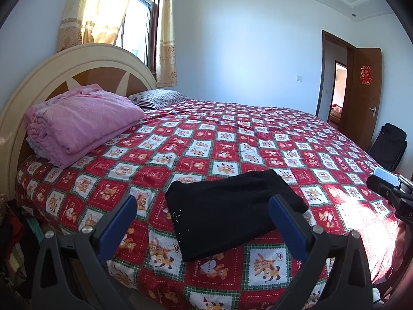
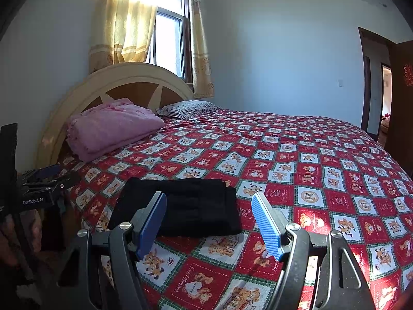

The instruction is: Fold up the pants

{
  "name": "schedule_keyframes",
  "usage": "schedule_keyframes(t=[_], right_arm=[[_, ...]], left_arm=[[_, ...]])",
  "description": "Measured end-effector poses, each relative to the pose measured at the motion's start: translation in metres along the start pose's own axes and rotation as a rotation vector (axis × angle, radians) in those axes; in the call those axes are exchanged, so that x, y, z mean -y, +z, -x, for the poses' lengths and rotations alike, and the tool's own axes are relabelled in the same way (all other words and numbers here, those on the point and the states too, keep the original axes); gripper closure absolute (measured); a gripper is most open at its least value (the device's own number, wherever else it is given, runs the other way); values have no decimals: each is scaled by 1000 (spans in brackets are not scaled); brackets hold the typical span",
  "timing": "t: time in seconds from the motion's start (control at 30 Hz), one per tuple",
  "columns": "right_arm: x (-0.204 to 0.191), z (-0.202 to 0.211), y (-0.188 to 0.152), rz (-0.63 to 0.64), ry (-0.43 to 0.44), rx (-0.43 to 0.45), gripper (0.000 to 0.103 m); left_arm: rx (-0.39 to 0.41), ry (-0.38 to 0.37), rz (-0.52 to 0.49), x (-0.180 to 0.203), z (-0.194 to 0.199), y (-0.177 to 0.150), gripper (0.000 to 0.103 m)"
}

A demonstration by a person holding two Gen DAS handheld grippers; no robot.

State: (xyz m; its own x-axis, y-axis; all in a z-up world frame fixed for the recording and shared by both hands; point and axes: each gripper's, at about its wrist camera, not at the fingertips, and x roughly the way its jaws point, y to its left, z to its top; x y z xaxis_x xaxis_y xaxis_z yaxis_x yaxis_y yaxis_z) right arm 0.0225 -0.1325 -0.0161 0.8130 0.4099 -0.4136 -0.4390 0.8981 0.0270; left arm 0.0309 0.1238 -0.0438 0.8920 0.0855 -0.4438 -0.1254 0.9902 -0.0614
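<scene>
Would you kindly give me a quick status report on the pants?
Left hand-held gripper open, empty. Right hand-held gripper open, empty. Black pants folded, lying flat on bedspread. Nothing in the way.

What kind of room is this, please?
Most likely a home bedroom: a large bed with a curved headboard, a striped pillow and a folded pink quilt on it, and a curtained window.
</scene>
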Motion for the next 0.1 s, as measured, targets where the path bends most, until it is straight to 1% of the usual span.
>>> schedule_keyframes(t=[0.1], right_arm=[[1,-1,-1,-5,1,-2,33]], left_arm=[[8,-2,-11,1,1,0,0]])
